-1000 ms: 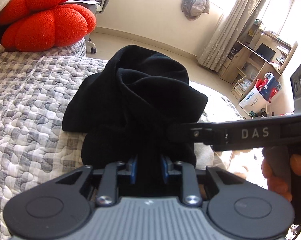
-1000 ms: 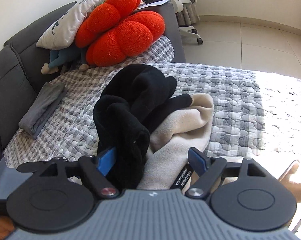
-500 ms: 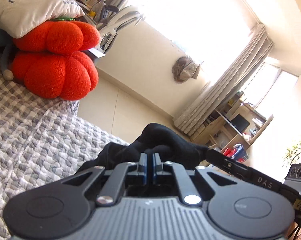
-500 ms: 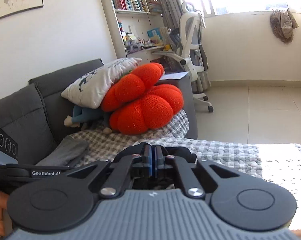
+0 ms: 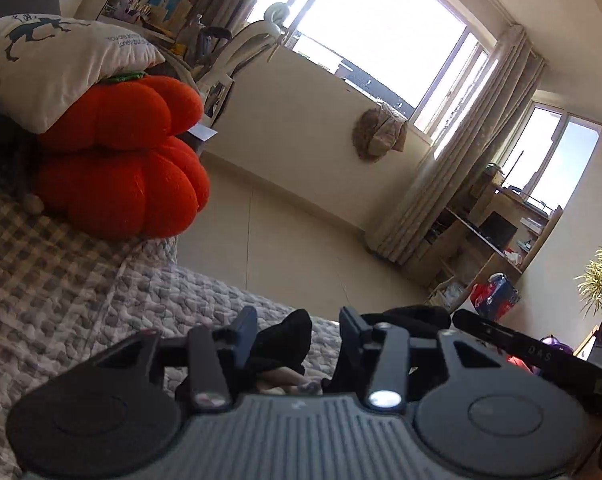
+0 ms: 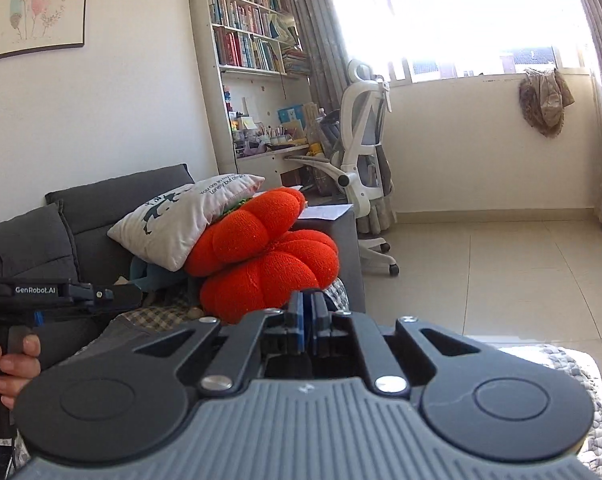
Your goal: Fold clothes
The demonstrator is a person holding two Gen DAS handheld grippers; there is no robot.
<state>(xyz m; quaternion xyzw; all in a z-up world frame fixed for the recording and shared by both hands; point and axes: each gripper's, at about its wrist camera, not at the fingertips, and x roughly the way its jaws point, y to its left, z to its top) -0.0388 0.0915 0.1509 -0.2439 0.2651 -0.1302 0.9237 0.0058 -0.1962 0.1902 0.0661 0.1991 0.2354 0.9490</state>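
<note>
The black garment (image 5: 285,340) is bunched soft and limp between my left gripper's (image 5: 297,328) jaws, which have just been opening and are standing apart. My right gripper's (image 6: 307,316) jaws have just been parting slightly and are almost together; whether cloth is pinched there I cannot tell. I am lifting it off the quilted bed (image 5: 101,300); next I am judging it needs spreading flat. The plump knitted orange cushion (image 6: 261,256) is sitting beyond.
</note>
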